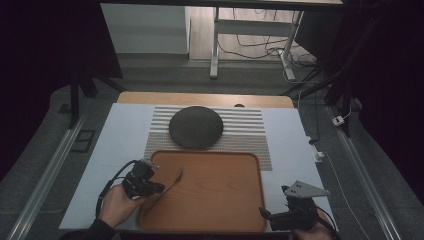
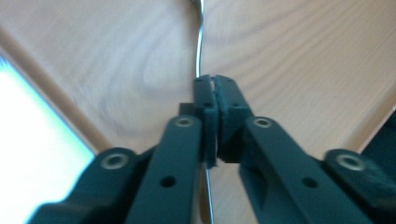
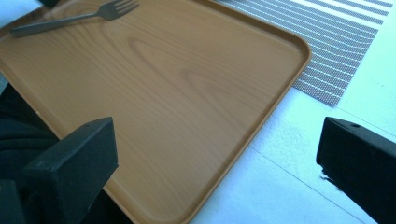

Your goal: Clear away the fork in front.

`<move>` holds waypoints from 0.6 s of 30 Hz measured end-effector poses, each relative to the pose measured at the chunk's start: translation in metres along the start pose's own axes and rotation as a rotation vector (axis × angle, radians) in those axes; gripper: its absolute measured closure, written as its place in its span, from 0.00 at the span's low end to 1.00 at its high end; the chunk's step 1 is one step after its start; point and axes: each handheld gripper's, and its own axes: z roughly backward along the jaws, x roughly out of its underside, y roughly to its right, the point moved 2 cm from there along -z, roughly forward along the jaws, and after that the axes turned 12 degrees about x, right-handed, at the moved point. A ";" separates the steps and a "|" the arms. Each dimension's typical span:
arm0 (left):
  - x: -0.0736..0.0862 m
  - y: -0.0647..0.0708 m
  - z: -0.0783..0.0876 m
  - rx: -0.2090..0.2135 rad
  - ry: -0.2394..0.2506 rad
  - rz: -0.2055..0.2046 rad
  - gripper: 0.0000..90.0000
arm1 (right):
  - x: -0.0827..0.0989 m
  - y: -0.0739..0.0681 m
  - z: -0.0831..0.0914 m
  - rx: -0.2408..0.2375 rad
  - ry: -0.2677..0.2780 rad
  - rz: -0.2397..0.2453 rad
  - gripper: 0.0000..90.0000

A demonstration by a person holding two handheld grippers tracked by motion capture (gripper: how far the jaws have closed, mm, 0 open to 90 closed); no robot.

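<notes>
Steel fork (image 2: 200,42) is pinched in the closed left claw (image 2: 215,84).

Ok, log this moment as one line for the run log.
left gripper: shut on fork handle | fork: over tray | right gripper: open, at tray's near right corner

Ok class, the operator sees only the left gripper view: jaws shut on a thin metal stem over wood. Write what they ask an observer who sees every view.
Operator: What is this stem I'm holding?
Observer: A fork; the right gripper view shows its tines.
Operator: What is my other hand doing?
Observer: The right hand-held gripper stands open, holding nothing, at the near right corner of the tray.
</notes>
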 end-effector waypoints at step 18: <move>-0.037 -0.031 -0.026 0.022 0.043 -0.007 0.98 | 0.000 0.000 -0.002 -0.004 -0.027 0.010 0.00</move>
